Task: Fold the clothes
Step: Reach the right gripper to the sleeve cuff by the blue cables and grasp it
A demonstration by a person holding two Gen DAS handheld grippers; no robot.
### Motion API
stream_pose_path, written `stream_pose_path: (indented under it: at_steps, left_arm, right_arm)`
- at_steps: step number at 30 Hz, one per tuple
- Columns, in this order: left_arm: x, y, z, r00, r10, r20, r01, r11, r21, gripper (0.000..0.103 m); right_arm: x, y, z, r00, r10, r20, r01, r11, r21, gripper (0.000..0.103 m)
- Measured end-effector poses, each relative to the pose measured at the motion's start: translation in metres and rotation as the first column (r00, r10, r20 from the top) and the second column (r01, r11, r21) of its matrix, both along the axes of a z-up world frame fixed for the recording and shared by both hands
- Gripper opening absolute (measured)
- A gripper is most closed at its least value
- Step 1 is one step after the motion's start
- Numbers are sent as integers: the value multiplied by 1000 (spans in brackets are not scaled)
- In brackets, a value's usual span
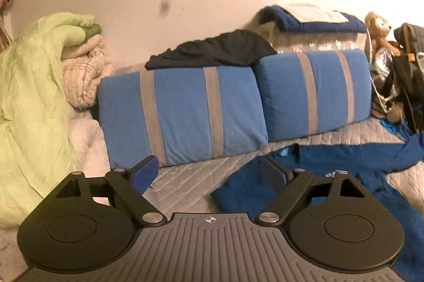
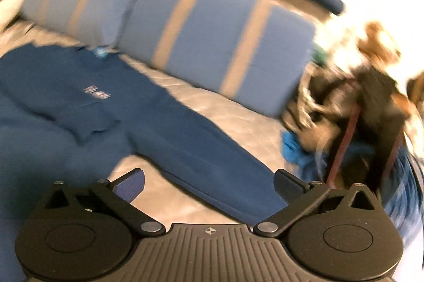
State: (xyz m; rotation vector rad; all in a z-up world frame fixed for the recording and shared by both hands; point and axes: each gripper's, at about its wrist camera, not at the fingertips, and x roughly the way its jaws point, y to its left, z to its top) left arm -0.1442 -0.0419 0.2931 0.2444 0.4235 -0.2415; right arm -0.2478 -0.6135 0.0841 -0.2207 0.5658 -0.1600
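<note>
The left gripper and right gripper hang with jaws apart, gripping nothing. A dark blue long-sleeved sweatshirt lies spread on the pale quilted bedcover just ahead of both, before two blue grey-striped cushions.

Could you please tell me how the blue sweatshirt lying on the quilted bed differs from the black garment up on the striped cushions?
The blue sweatshirt lies spread out on the grey quilted bed cover, one sleeve stretched out; the black garment is bunched in a heap on the blue cushions with grey stripes. The sweatshirt bears pale chest lettering; the black garment shows none. Neither is folded, and neither gripper holds either.
</note>
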Motion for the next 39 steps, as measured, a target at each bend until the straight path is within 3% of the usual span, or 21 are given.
stream_pose_path:
  at_steps: [5,7,11,16,19,26,29,32,36,39]
  left_arm:
    - [-6,-29,-59,998,-54,-39,50,994,-99,86]
    - [-8,-39,-84,996,-73,-54,64,987,-148,86]
    - [-3,-62,-133,985,-105,-137,74,974,-214,86]
    - [1,-89,-176,974,-116,-196,84,982,-166,86]
    - [-1,-100,-196,971,-116,-209,93,988,-120,86]
    - [1,-104,-210,965,-126,-230,104,989,-106,86]
    - [4,-102,-213,960,-122,-253,91,988,-128,86]
    - [8,-101,-216,953,-125,-276,83,984,-159,86]
    - [17,-97,-221,934,-147,-326,80,974,-210,86]
    - [22,-95,-224,922,-160,-354,76,968,-240,86]
  right_arm:
    - [-22,-63,-5,982,-189,9,186,974,132,102]
    - [-29,-91,-11,959,-283,6,276,939,206,100]
    - [-37,-136,-19,915,-404,-8,380,854,355,87]
    - [-34,-177,-23,861,-508,-23,448,737,507,72]
    - [-24,-190,-21,834,-551,-24,471,689,551,68]
    - [24,-204,-28,730,-676,-99,634,618,464,68]
    - [41,-201,-37,690,-715,-111,705,629,327,67]
    - [40,-201,-51,642,-750,-157,763,605,230,67]
    - [11,-203,-60,632,-755,-173,768,582,268,64]
    - [-12,-207,-63,646,-743,-171,740,556,378,59]
